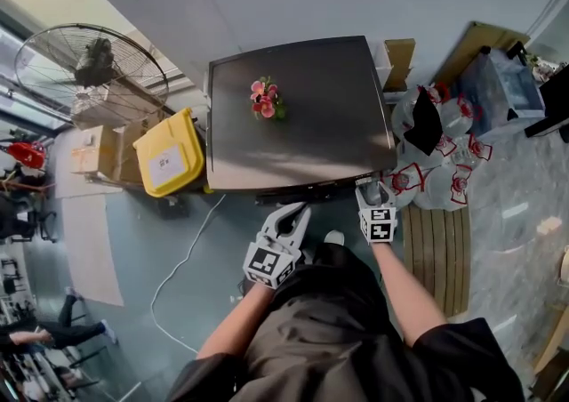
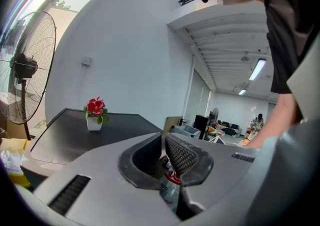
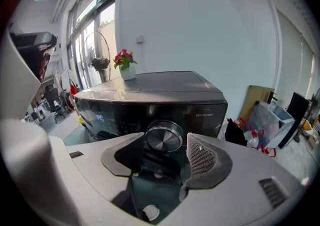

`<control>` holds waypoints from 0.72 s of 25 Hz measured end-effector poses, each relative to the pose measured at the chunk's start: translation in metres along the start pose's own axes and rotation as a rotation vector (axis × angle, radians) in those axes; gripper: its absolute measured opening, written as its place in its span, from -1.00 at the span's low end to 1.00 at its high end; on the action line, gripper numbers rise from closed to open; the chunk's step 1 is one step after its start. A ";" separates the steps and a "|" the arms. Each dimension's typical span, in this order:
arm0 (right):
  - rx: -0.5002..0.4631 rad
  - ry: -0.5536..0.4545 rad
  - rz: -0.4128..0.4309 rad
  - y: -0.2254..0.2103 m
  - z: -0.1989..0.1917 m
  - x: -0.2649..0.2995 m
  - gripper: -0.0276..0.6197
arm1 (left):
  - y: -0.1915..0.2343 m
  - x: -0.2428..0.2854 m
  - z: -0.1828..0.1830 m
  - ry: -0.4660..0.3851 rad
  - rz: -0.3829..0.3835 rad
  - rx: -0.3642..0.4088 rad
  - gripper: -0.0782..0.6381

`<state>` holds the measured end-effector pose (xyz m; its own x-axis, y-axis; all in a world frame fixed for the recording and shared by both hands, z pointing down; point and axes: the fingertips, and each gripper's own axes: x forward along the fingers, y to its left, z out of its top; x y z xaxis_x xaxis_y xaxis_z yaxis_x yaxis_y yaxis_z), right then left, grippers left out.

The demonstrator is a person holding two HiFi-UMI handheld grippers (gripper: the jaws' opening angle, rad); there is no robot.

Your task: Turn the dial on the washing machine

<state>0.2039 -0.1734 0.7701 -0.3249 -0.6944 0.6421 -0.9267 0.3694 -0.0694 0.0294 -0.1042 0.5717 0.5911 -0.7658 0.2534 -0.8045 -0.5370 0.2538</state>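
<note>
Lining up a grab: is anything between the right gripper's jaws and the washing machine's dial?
No. The right gripper view shows the dial framed by the open jaws of the right gripper, with nothing in the gap.

Dark washer top (image 1: 329, 133) just has a small flower pot (image 1: 265, 100) on it, toward 10 o'clock. The floor (image 1: 178, 240) holds a yellow bin (image 1: 169, 153) at the washer's 9 o'clock.

The right gripper (image 1: 372, 187) sits at the front right corner of the dark grey, flat-topped washing machine (image 1: 329, 129). The left gripper (image 1: 298, 212) hangs just before its front edge. Beyond both, a small pot of pink flowers (image 1: 265, 100) stands on top. A yellow plastic bin (image 1: 169, 156) lies left of the left gripper, and clear red-printed bags (image 1: 444, 173) lie right of the right one.
</note>
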 end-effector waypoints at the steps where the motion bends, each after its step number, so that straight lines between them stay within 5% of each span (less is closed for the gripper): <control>1: -0.003 0.001 -0.004 0.000 0.000 0.001 -0.19 | 0.000 0.000 0.000 -0.001 0.002 -0.002 -0.71; 18: 0.068 0.018 0.039 -0.002 -0.005 0.009 -0.21 | 0.008 0.004 0.006 0.006 0.031 0.009 -0.72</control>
<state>0.2031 -0.1776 0.7799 -0.3583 -0.6689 0.6513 -0.9242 0.3528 -0.1461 0.0252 -0.1134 0.5686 0.5663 -0.7800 0.2663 -0.8229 -0.5164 0.2372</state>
